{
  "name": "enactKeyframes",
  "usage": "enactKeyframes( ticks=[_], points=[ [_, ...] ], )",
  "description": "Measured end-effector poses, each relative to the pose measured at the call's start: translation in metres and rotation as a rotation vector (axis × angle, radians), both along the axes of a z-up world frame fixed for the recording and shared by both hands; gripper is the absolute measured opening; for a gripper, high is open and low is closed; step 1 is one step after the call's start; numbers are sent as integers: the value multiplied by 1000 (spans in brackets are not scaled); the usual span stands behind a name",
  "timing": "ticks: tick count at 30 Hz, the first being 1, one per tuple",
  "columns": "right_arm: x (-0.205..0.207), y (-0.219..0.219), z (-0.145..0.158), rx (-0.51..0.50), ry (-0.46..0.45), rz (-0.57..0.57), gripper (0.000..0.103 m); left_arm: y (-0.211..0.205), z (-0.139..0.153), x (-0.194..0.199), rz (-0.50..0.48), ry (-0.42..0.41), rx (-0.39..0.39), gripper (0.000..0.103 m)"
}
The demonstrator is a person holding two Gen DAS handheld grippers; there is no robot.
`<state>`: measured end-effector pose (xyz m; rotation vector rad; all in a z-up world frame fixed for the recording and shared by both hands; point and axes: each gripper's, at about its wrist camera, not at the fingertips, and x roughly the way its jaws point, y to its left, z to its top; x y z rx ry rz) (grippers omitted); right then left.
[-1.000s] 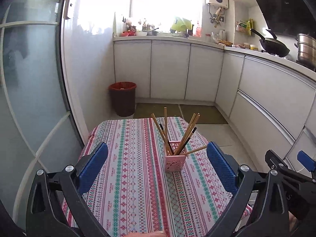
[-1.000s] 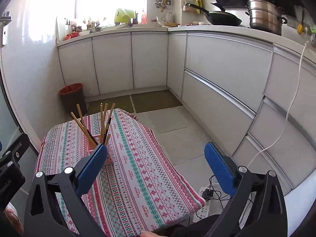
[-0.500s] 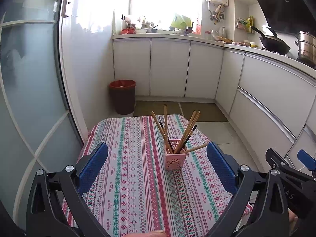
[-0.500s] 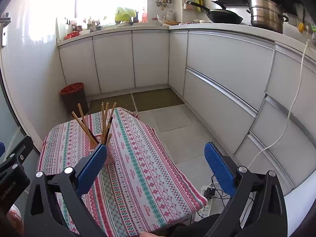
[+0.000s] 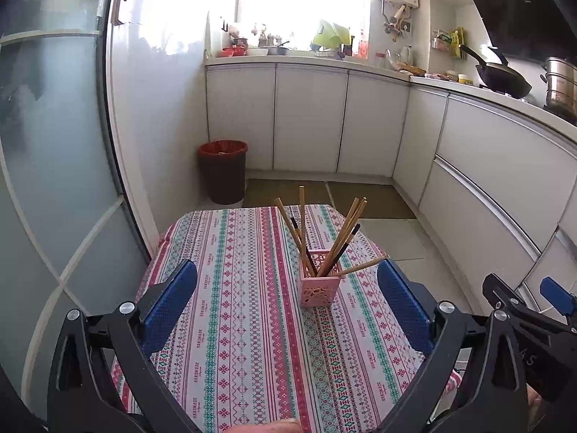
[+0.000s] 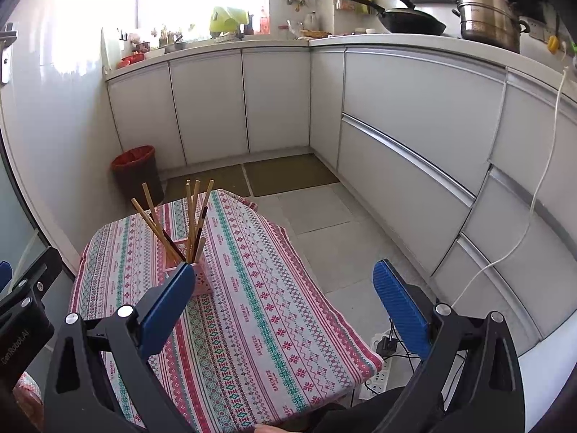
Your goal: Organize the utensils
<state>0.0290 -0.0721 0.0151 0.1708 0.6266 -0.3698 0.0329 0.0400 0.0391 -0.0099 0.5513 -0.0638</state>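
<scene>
- The chopsticks (image 5: 326, 238) stand bundled in a pink lattice holder (image 5: 320, 285), fanning out in all directions; one (image 5: 364, 265) leans low toward the right, almost level.
- The holder sits near the middle of the desk (image 5: 234, 306), on its striped patterned cloth; no loose utensil shows on the cloth.
- The sticks look light, stiff and thin, likely smooth, so they could roll or slip between flat pads; taking one by its upper shaft, clear of the others, seems safest.
- The holder looks like light plastic and may tip if a stick is dragged sideways.
- The left tongs (image 5: 286, 303) are spread wide and empty, facing the holder from a distance.
- The right tongs (image 6: 285, 301) are likewise released, grasping nothing, with the holder beside the left pad (image 6: 167, 305).
</scene>
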Motion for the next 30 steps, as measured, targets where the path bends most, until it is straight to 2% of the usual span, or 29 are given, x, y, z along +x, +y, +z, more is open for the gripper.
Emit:
enactKeyframes(
  ticks=[20, 30],
  points=[
    [2, -2, -3, 23, 14, 6, 96, -2, -5, 5, -12, 23, 0, 96],
    [6, -5, -8, 42, 33, 2, 96, 1, -8, 6, -4, 3, -5, 93]
  ],
)
